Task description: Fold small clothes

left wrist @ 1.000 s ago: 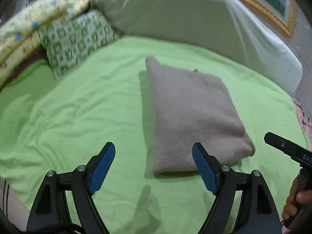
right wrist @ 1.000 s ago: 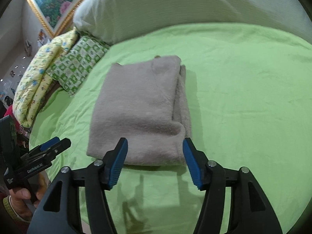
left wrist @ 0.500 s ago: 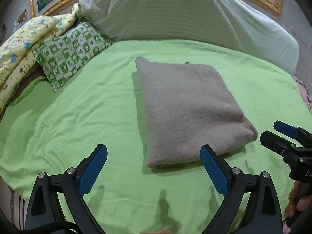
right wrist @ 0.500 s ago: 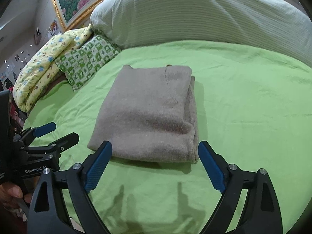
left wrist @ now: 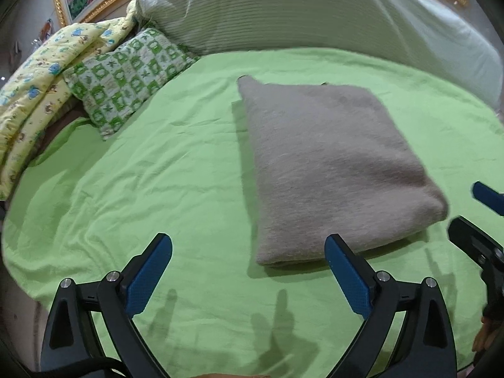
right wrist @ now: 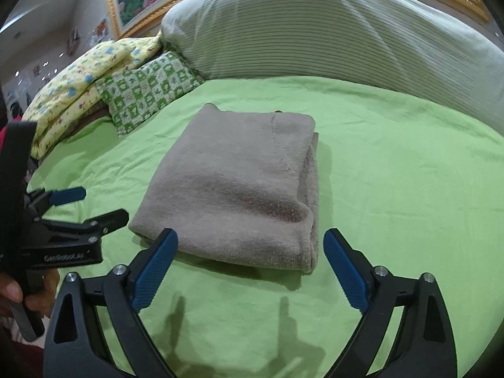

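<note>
A grey-brown fuzzy garment [left wrist: 330, 163] lies folded into a thick rectangle on the green bed sheet [left wrist: 157, 189]. My left gripper [left wrist: 249, 241] hovers just short of its near left corner, jaws still opening and nothing between the blue pads. My right gripper [right wrist: 250, 233] hovers at the garment's [right wrist: 239, 182] near edge, also opening, with its pads apart from the cloth. Each gripper shows in the other's view: the right gripper [left wrist: 469, 206] at the right edge, the left gripper [right wrist: 104, 204] at the left, held by a hand.
A large striped white pillow [left wrist: 299, 9] runs along the back of the bed. A green patterned cushion [left wrist: 126, 75] and a yellow printed quilt [left wrist: 37, 88] sit at the back left. A gold-framed picture [right wrist: 141, 3] hangs behind.
Both grippers' jaws have spread much wider and both views have rolled level. The grippers drew back slightly from the garment's near edge. The folded garment has stayed in place.
</note>
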